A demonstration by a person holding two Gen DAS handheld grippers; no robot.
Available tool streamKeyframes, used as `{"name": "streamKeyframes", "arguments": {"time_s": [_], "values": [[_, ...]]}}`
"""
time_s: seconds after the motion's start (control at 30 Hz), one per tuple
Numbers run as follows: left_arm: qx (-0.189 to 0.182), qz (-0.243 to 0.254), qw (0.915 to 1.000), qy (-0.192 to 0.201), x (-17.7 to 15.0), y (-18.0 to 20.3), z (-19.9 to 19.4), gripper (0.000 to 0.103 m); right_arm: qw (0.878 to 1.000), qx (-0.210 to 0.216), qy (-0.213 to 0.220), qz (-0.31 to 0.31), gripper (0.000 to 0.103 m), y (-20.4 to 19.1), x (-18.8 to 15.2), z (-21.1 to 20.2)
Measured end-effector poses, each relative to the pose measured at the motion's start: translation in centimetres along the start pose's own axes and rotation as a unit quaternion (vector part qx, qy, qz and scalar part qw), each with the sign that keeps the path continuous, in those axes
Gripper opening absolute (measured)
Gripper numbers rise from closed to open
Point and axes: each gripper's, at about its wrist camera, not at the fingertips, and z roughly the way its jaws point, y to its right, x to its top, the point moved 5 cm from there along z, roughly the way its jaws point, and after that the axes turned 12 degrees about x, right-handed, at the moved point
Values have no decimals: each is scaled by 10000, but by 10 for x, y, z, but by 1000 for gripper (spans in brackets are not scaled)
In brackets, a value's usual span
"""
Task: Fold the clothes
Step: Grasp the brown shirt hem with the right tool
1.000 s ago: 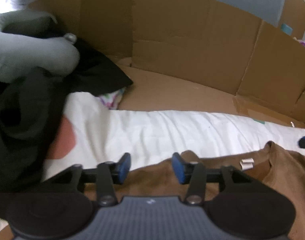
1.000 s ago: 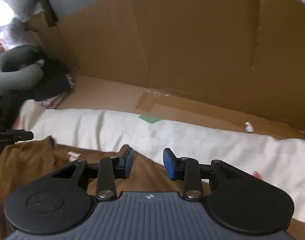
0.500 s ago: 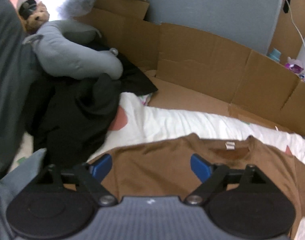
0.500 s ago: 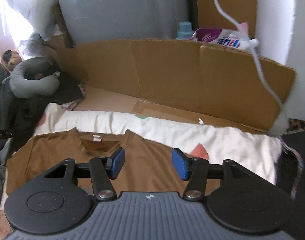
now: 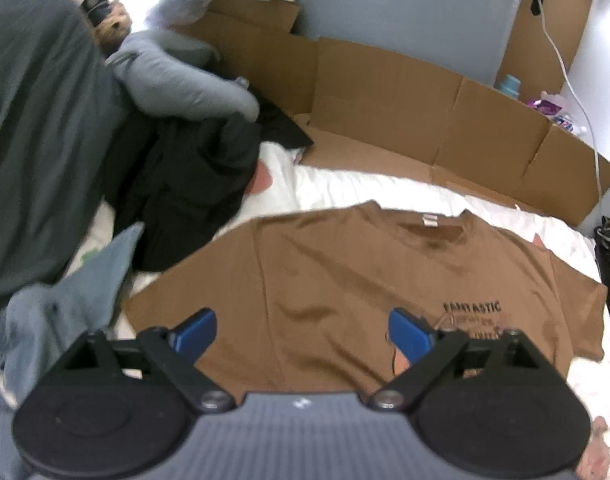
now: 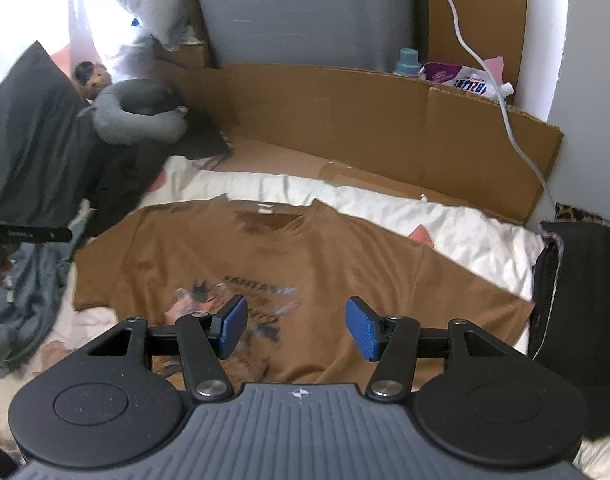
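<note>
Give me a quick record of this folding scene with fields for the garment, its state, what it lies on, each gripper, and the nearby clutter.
garment: brown short-sleeved T-shirt with dark chest print
state: spread flat, print side up, collar toward the cardboard, not yet folded
surface: white bed sheet
left gripper: open, above the shirt, holding nothing
right gripper: open, above the shirt, holding nothing
backdrop: brown cardboard sheets
clutter: grey neck pillow, black clothes pile, blue-grey garment

Brown T-shirt (image 5: 345,272) lay spread flat, front up, on white bedding (image 5: 385,188); collar with white tag pointed toward cardboard wall; short sleeves out to both sides; black "FANTASTIC" print and graphic on chest; light wrinkles only, unfolded
</note>
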Motion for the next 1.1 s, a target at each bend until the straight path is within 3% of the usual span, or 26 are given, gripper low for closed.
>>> {"name": "streamKeyframes", "arguments": {"time_s": [0.17,0.27,0.5,0.73,0.93,1.1], "values": [[-243,250,9993,-145,-46,4,-11,95,9999,56,-42,100,65,-6,-29,-1],[-419,401,9973,-446,-76,14,-6,93,9995,93,-267,171,65,-8,-52,8],[-908,234,9910,-951,-126,46,11,89,9965,153,-797,206,65,-20,-93,22],[-1037,227,9895,-979,-154,75,14,77,9930,453,-1093,41,65,-49,-112,50],[-1199,271,9874,-996,-169,97,18,76,9900,665,-1220,-228,65,-74,-127,62],[-1401,191,9834,-1139,-173,114,24,73,9850,920,-1459,-56,65,-83,-145,71]]}}
